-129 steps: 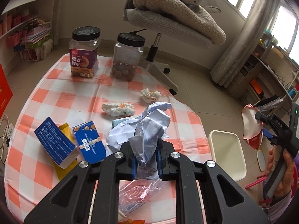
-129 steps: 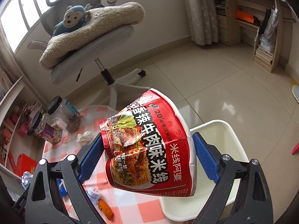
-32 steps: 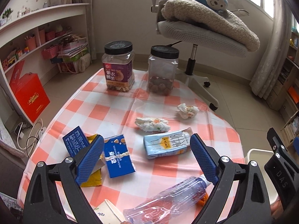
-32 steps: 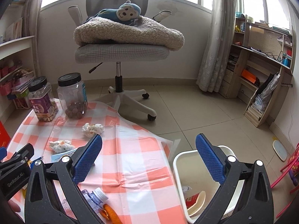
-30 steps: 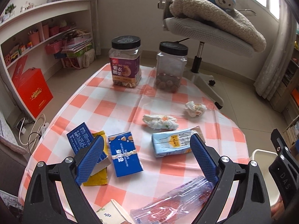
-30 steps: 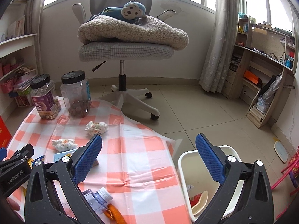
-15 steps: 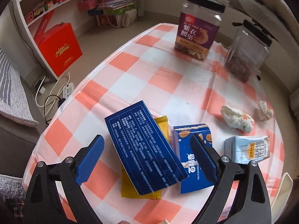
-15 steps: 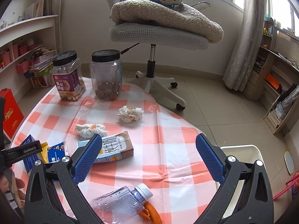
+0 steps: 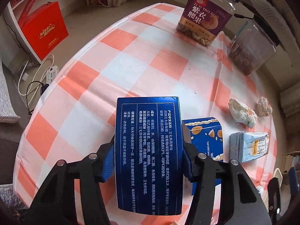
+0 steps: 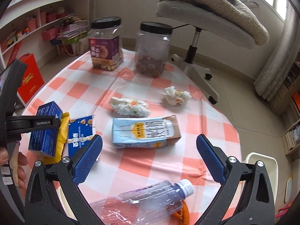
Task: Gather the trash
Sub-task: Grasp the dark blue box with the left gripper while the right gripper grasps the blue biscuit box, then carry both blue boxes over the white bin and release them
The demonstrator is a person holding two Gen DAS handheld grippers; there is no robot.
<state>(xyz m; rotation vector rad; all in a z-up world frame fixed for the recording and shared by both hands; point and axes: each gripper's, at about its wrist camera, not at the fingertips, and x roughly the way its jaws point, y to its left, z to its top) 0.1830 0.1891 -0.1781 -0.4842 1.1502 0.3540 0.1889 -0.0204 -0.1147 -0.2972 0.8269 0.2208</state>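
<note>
Table [image 10: 131, 161] — checked cloth, trash scattered over it. Bin [image 10: 262, 161] — seen beside the table's right edge. Right gripper [image 10: 149, 154] — held level above the near edge, jaws spread wide, nothing between them; carton [image 10: 144, 132] and bottle [image 10: 150, 198] lie below. Left gripper [image 9: 149, 161] — pointed down at the table's left side, jaws clamped on the blue box [image 9: 149, 146], raised off the yellow packet [image 10: 62, 131].
</note>
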